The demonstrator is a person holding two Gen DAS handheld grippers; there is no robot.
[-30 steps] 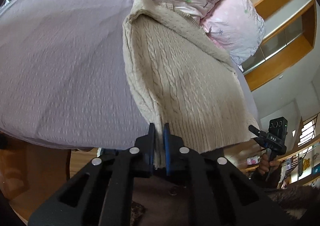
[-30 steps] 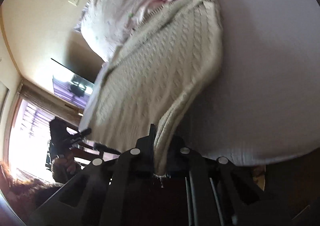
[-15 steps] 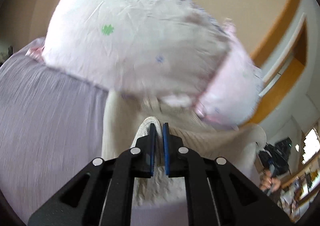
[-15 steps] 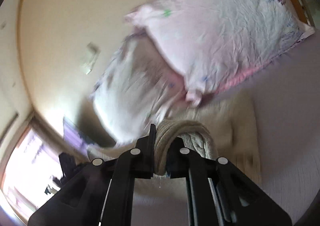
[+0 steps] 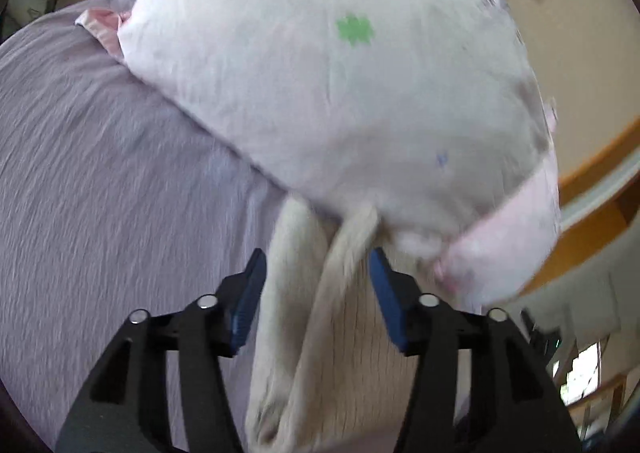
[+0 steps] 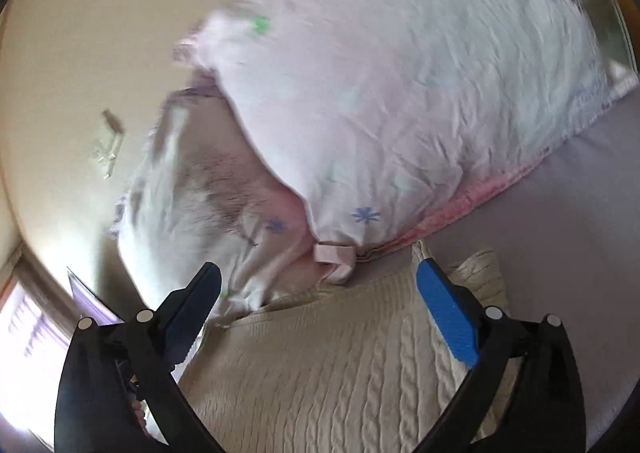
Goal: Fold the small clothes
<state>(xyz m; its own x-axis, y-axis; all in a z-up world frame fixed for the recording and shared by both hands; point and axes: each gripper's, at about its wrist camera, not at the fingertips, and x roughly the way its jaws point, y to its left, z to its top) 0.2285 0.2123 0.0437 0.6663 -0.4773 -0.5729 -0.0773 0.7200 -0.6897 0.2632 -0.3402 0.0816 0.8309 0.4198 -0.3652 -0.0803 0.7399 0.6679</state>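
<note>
A cream cable-knit sweater (image 6: 340, 365) lies folded over on the lilac bed sheet (image 5: 100, 193), its far edge up against the pillows. In the left wrist view its doubled edge (image 5: 304, 317) runs between the fingers of my left gripper (image 5: 316, 273), which is open and not pinching it. My right gripper (image 6: 318, 277) is wide open just above the sweater's far edge, with nothing in it.
Two white and pink flowered pillows (image 6: 400, 93) (image 5: 340, 93) lie against the cream wall directly ahead of both grippers. The sheet (image 6: 560, 233) runs on to the right. A window (image 6: 24, 333) glows at far left.
Both grippers carried the sweater's near edge forward over itself to the pillows, then opened and let it go. The sweater now lies folded on the bed.
</note>
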